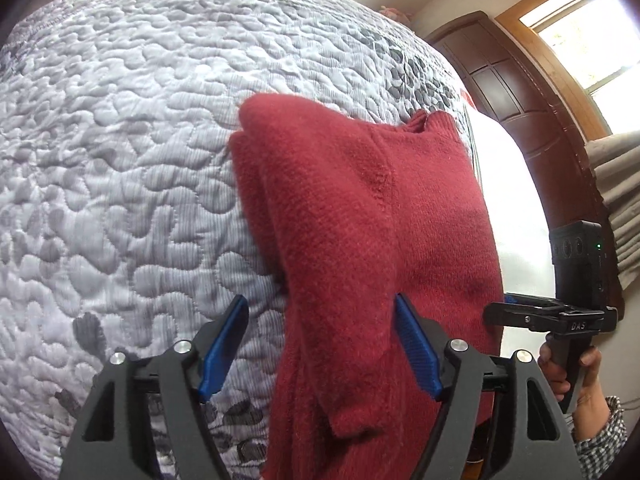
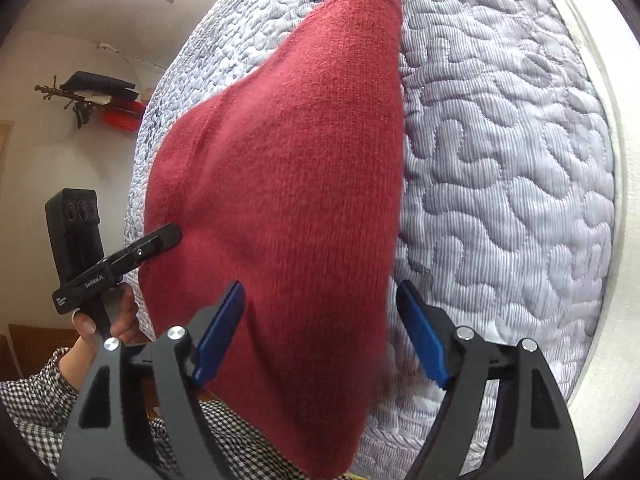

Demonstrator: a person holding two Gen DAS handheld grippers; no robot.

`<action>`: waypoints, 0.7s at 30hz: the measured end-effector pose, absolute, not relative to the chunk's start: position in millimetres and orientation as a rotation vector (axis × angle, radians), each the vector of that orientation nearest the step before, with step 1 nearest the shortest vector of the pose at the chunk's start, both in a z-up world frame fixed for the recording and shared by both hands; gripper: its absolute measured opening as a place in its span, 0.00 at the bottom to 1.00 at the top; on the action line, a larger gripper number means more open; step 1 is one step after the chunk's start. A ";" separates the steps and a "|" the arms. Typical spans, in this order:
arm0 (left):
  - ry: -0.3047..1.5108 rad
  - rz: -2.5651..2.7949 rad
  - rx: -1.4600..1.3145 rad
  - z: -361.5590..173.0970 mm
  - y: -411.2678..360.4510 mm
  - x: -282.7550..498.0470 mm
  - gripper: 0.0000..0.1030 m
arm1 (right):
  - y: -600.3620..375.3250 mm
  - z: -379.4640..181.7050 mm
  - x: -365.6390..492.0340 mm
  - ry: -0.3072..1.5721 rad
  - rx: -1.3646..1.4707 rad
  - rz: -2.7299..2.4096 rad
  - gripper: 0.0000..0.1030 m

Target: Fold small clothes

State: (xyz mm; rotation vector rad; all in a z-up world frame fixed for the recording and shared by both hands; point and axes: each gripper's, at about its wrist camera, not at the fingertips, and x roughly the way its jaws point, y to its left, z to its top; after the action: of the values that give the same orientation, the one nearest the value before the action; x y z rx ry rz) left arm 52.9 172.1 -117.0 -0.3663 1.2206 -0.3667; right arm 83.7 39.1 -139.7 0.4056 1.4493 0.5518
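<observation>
A red knit sweater [image 1: 360,208] [image 2: 288,160] lies folded lengthwise on a grey quilted bed cover [image 1: 120,160] [image 2: 500,160]. Its collar points away from me and its lower end hangs over the near edge. My left gripper [image 1: 320,332] is open, its blue pads straddling the sweater's left fold without pinching it. My right gripper [image 2: 320,320] is open too, with the sweater's right edge between its pads. In the right wrist view the left gripper [image 2: 174,236] touches the sweater's left side. The right gripper [image 1: 490,314] sits at the sweater's right edge in the left wrist view.
A person's hands [image 1: 588,376] [image 2: 116,320] in checked sleeves hold the gripper handles. A white bed rim [image 2: 600,120] borders the cover on the right. A brown wooden door [image 1: 508,80], a window [image 1: 580,28] and curtains [image 1: 616,184] stand beyond. A wall rack [image 2: 96,88] hangs at the left.
</observation>
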 end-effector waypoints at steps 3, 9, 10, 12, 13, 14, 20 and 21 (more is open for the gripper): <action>1.222 -0.342 -0.326 -104.4 172.2 33.0 0.75 | 35.3 -131.4 64.9 1.449 0.363 0.535 0.76; 1.247 -0.318 -0.284 -106.0 159.8 -1.4 0.76 | 36.8 -136.3 19.8 1.485 0.346 0.519 0.76; 1.256 -0.319 -0.278 -109.6 158.5 -7.1 0.76 | 40.9 -140.0 16.0 1.495 0.357 0.525 0.76; 1.281 -0.312 -0.269 -120.1 155.8 -15.4 0.75 | 44.7 -150.0 8.0 1.514 0.377 0.529 0.75; 1.293 -0.307 -0.263 -125.5 155.3 -18.5 0.73 | 46.3 -156.0 4.6 1.527 0.388 0.530 0.70; 1.298 -0.302 -0.256 -130.5 155.3 -21.2 0.70 | 46.5 -161.3 1.8 1.538 0.407 0.535 0.66; 1.307 -0.318 -0.247 -136.2 153.6 -23.0 0.51 | 47.2 -163.2 1.3 1.520 0.498 0.591 0.24; 1.303 -0.321 -0.236 -132.4 152.1 -22.3 0.50 | 45.2 -156.2 1.5 1.507 0.498 0.596 0.23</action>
State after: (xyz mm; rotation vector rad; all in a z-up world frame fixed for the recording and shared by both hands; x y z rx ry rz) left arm -22.3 152.1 -132.4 -0.2362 1.3032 -0.3206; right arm 1.5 45.2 -156.2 0.4981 1.5068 0.5965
